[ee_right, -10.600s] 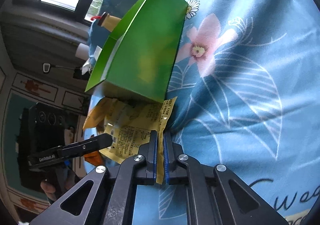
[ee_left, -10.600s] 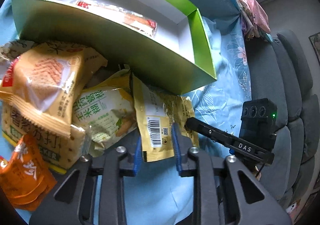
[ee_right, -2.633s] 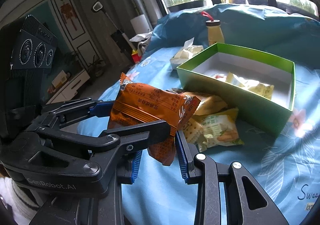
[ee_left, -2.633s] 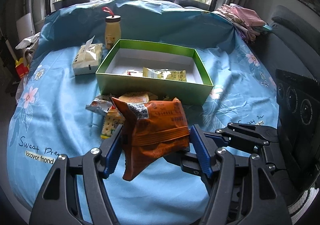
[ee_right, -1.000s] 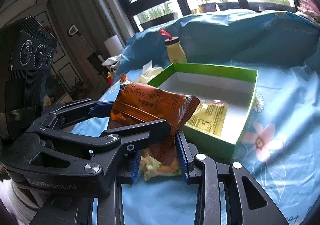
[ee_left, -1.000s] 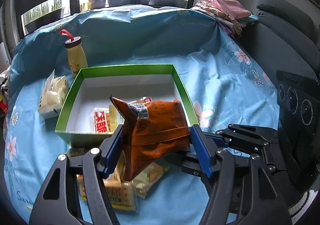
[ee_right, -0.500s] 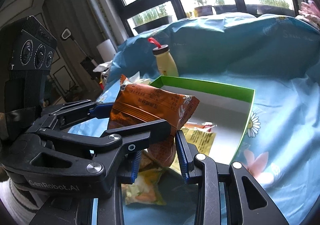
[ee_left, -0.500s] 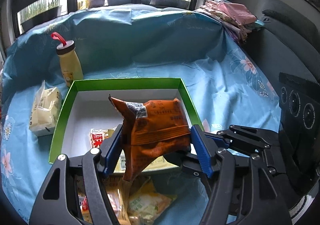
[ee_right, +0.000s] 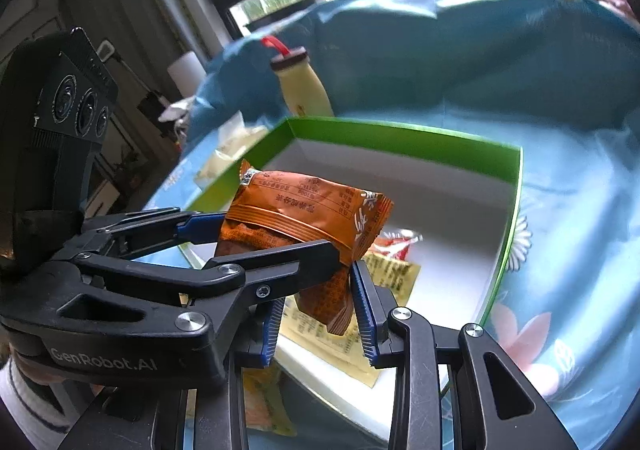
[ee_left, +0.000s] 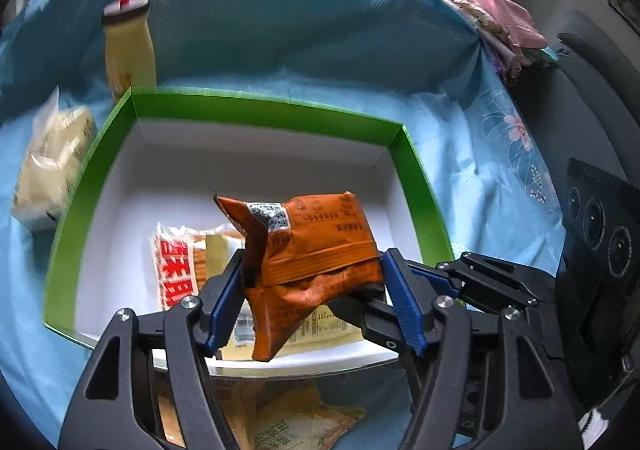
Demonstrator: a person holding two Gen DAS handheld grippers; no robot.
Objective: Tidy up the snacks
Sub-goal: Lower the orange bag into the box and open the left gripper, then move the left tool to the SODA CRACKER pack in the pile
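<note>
A: Where is the crinkled orange foil snack packet [ee_left: 316, 250] now?

B: It is hanging above the inside of the green cardboard box with the white floor [ee_left: 256, 109], over the snack packets already lying there. Both tools are holding it together. The left tool [ee_left: 314, 294] is pinching its wide sides, but its jaws are opening at this moment. The right tool [ee_right: 320, 314] is pinching the lower corner of the packet between its blue pads.

A: How should the step be done well?

B: I think the packet should go lower before it is let go, so it is landing flat on the free white floor beside the red-and-white snack packet [ee_left: 176, 270] and not standing on top of the yellow one. The right tool should be keeping its pinch until the left one is clear.

A: Anything around to watch?

B: The yellow drink bottle with the dark cap [ee_left: 128, 49] is standing behind the box on the blue flowered cloth [ee_left: 480, 153], well apart. More packets are lying in front of the box.
</note>
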